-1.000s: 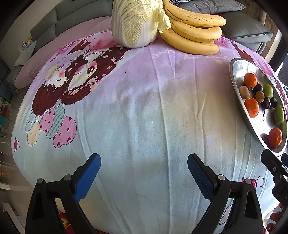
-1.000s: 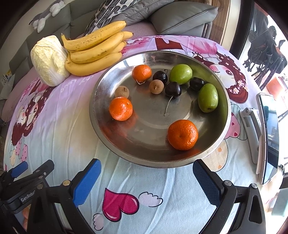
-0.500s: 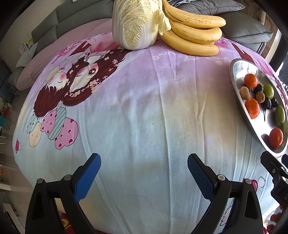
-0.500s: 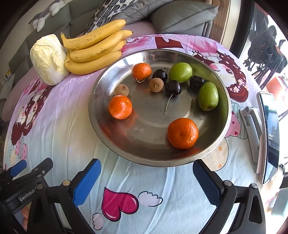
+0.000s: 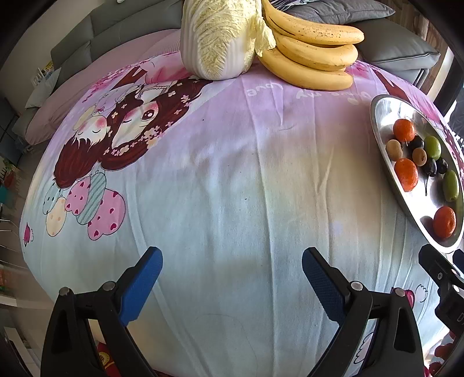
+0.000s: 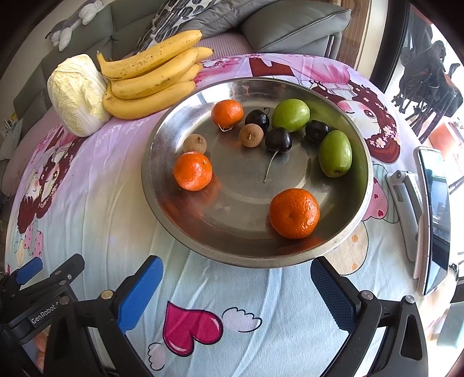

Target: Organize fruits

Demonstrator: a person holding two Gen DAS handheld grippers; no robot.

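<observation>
A steel bowl (image 6: pixel 359 208) sits on the cartoon-print tablecloth (image 6: pixel 95 185). It holds three tangerines (image 6: pixel 294 213), two green fruits (image 6: pixel 335 153), dark cherries (image 6: pixel 278 140) and two small brown fruits (image 6: pixel 251 135). My right gripper (image 6: pixel 236 282) is open and empty, just short of the bowl's near rim. My left gripper (image 5: pixel 230 271) is open and empty over bare cloth, left of the bowl (image 5: pixel 380 116). A banana bunch (image 6: pixel 150 78) lies behind the bowl; it also shows in the left wrist view (image 5: pixel 313 55).
A napa cabbage (image 6: pixel 76 94) stands left of the bananas, also in the left wrist view (image 5: pixel 220 37). A phone on a white stand (image 6: pixel 432 214) is at the right table edge. A grey sofa with cushions (image 6: pixel 290 26) lies behind the table.
Both views have shifted slightly; the right gripper has edged a little closer to the bowl. Both grippers stay open.
</observation>
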